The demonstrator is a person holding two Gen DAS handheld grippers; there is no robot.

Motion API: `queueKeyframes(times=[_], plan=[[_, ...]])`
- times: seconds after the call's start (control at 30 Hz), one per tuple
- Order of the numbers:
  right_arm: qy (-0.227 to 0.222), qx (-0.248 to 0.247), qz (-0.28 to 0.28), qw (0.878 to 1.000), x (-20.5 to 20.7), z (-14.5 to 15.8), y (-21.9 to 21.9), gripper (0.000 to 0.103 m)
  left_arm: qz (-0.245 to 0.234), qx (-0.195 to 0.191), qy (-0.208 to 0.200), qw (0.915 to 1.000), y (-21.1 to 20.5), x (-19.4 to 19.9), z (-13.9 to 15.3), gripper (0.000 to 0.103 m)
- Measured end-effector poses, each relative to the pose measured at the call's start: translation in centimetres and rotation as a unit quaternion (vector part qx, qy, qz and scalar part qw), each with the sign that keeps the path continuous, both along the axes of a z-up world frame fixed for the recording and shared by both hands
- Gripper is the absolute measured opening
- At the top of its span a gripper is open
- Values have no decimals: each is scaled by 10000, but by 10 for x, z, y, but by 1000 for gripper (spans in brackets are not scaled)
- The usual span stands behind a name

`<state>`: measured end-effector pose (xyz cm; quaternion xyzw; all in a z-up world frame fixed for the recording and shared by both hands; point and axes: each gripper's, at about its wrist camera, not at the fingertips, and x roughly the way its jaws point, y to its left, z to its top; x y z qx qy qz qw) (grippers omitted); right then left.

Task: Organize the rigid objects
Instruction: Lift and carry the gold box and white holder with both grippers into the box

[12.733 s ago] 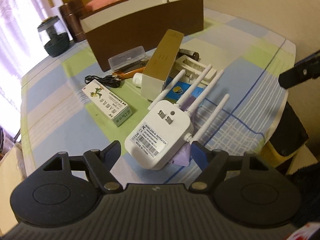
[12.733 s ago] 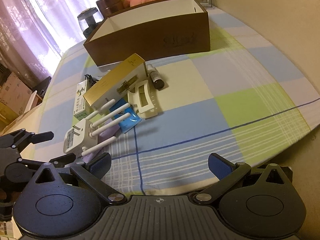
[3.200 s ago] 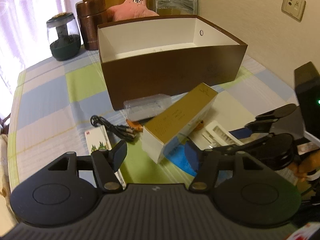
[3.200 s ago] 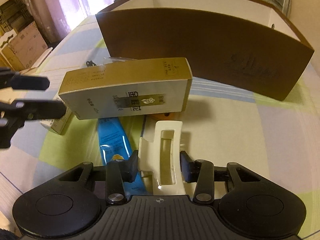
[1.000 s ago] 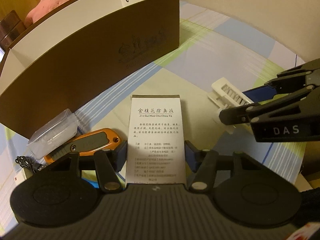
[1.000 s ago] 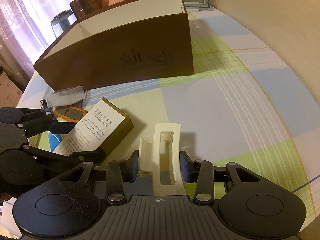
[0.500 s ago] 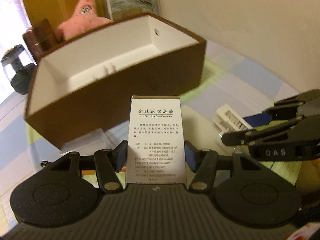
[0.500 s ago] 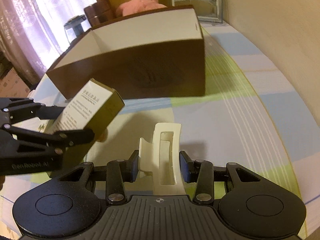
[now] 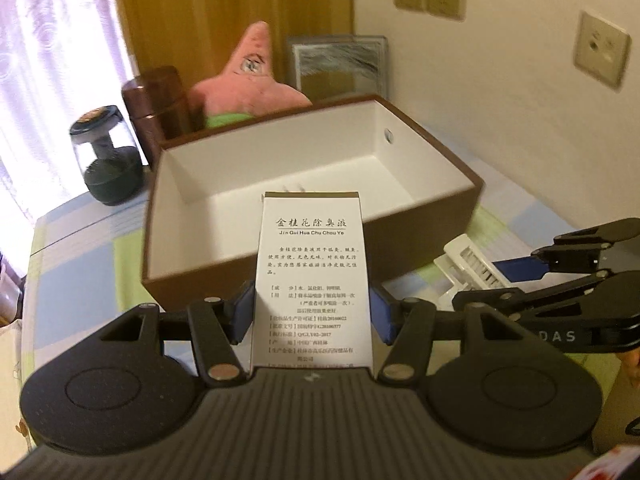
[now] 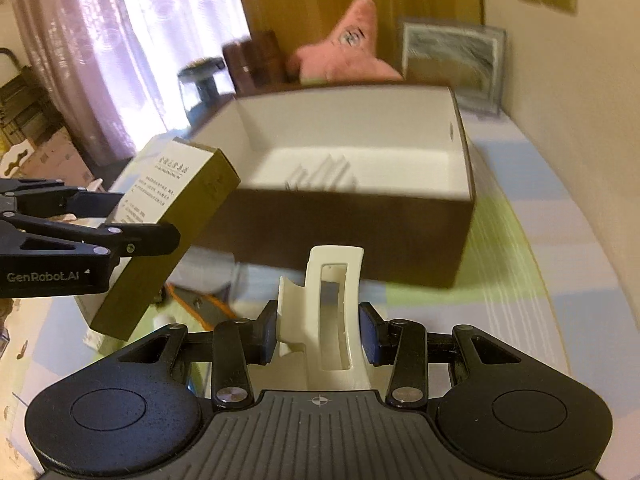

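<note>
The left gripper [image 9: 312, 314] has its blue-padded fingers [image 9: 243, 312] pressed on the two long sides of a tall gold-and-white carton [image 9: 314, 276], held clear of the desk [image 9: 80, 264] and in front of the near wall of the open brown box [image 9: 460, 204]. In the right wrist view the same carton [image 10: 168, 236] hangs tilted, its far end raised towards the box. It looks like thin printed cardboard, smooth and slightly glossy, with square edges and flat faces: probably light, stiff enough along its length, but its walls could dent under a hard squeeze, so a hold across the narrow width near the middle, as here, seems sound. The right gripper [image 10: 318, 330] is closed at a narrower span on a cream plastic hair claw [image 10: 332, 312], a curved, slotted, hard-moulded piece; it is likely light and rigid, yet its rounded back is slick and its teeth may snap, so the flat flanks are the place for the pads. The box is rigid board, brown outside and matt white inside, with a small hole in one end wall; some pale ridged thing [image 10: 324, 174] lies on its floor, too blurred to name. Behind stand a pink plush star [image 9: 250, 88] and a framed picture [image 9: 338, 68].
</note>
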<state>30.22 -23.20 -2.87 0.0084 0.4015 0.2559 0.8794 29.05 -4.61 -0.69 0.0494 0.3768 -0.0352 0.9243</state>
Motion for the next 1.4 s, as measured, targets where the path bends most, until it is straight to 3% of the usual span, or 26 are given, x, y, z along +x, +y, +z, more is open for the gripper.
queueKeyframes(times=[0.4, 0.77, 1.1, 1.4], plan=[[-671, 6, 108, 9977, 64, 34, 13, 38, 620, -70, -365, 9974, 29, 54, 25, 55], [-710, -258, -27, 9971, 128, 26, 13, 38, 1094, -33, -463, 9929, 57, 114, 19, 55], [-247, -407, -153, 9987, 170, -3, 15, 38, 1214, -48, -64, 9926, 66, 154, -13, 55], [-8, -540, -157, 9984, 178, -16, 18, 38, 1204, 52, 537, 9913, 69, 172, -51, 55]])
